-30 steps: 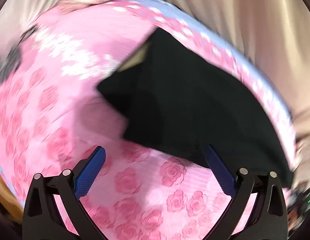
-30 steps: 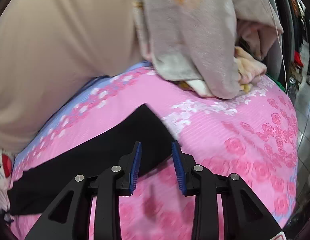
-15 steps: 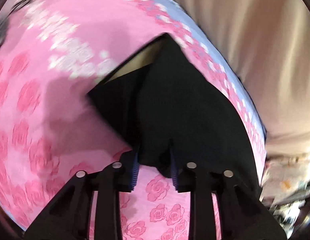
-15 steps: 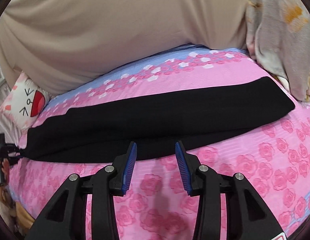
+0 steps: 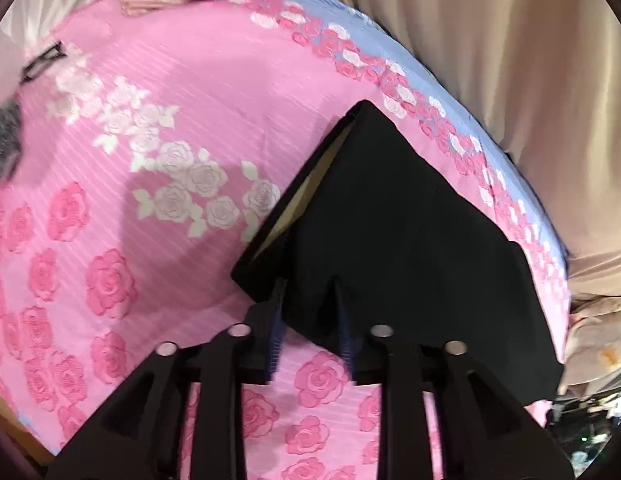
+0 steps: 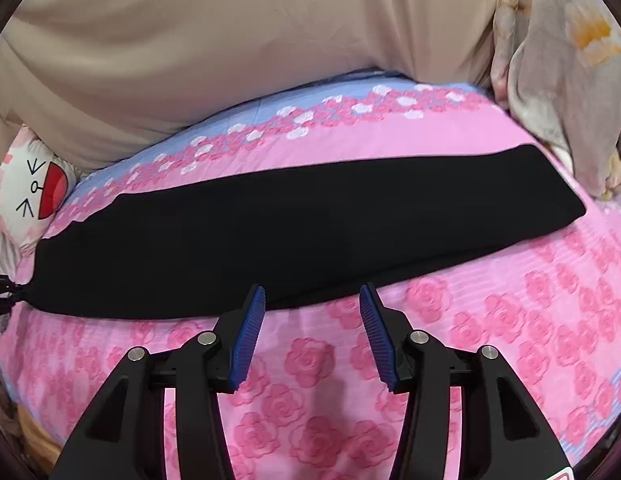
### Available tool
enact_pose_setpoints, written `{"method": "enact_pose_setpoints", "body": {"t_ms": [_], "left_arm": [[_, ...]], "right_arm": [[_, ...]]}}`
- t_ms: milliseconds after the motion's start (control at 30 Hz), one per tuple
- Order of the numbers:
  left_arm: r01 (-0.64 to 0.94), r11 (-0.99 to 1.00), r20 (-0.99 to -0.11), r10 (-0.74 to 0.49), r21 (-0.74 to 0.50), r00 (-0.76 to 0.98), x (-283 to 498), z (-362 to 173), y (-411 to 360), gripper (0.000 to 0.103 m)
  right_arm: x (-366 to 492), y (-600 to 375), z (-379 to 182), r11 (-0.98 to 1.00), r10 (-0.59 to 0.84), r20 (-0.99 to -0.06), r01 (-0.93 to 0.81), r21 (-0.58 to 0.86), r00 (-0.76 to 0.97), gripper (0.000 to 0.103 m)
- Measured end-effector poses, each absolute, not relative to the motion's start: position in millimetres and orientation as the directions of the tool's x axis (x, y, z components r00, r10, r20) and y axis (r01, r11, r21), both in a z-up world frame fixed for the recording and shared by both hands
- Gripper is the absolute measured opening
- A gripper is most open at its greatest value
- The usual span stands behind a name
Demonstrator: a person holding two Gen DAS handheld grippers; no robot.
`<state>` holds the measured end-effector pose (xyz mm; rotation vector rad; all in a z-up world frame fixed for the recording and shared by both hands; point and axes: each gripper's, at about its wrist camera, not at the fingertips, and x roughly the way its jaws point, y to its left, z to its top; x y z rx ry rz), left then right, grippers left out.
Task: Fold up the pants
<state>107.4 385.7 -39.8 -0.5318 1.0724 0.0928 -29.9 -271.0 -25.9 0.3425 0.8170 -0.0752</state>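
While the black pants lie stretched in a long folded band across the bed, its pink rose-print sheet spread under everything, your two tools meet them from different ends. A tan curtain hangs behind the bed, a rumpled grey blanket sits just past the hem end of the pants, and a cat-face pillow rests near the waist end.

In the left wrist view, the pants fill the middle ground, their waistband opening showing a pale lining toward the far edge. Your left tool has its fingers drawn in on the near corner of the waist, with black cloth bunched between the blue pads; the grip looks closed on the fabric.

In the right wrist view, your right tool stands with fingers apart and nothing between them. Its tips sit just at the near long edge of the pants, roughly at mid-length, over the sheet; whether they touch the cloth cannot be told.
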Motion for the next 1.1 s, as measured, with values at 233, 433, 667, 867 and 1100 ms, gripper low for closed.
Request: {"method": "enact_pose_setpoints", "body": {"t_ms": [233, 433, 667, 867, 1100], "left_arm": [[-0.424, 0.902, -0.799, 0.197, -0.079, 0.568, 86.4, 12.8, 376.2, 0.054], [-0.293, 0.951, -0.755, 0.120, -0.099, 0.645, 81.6, 41.7, 326.3, 0.073], [-0.107, 0.992, -0.767, 0.022, -0.061, 0.641, 91.3, 13.9, 239.5, 0.073], [-0.061, 0.990, -0.726, 0.137, 0.130, 0.674, 95.0, -5.6, 185.6, 0.079], [-0.060, 0.988, -0.762, 0.146, 0.140, 0.631, 105.4, -36.1, 189.4, 0.084]], "right_arm": [[-34.0, -266.8, -30.1, 0.942, 0.081, -0.723, 0.185, 0.281, 0.686, 0.049], [-19.0, -257.4, -18.4, 0.953, 0.109, -0.710, 0.130, 0.274, 0.696, 0.049], [31.4, -213.8, 3.4, 0.975, 0.172, -0.689, -0.020, 0.222, 0.704, 0.049], [79.6, -180.8, 7.6, 0.982, 0.185, -0.705, -0.113, 0.148, 0.684, 0.049], [157.2, -142.5, -7.2, 0.971, 0.207, -0.771, -0.225, 0.085, 0.603, 0.049]]}}
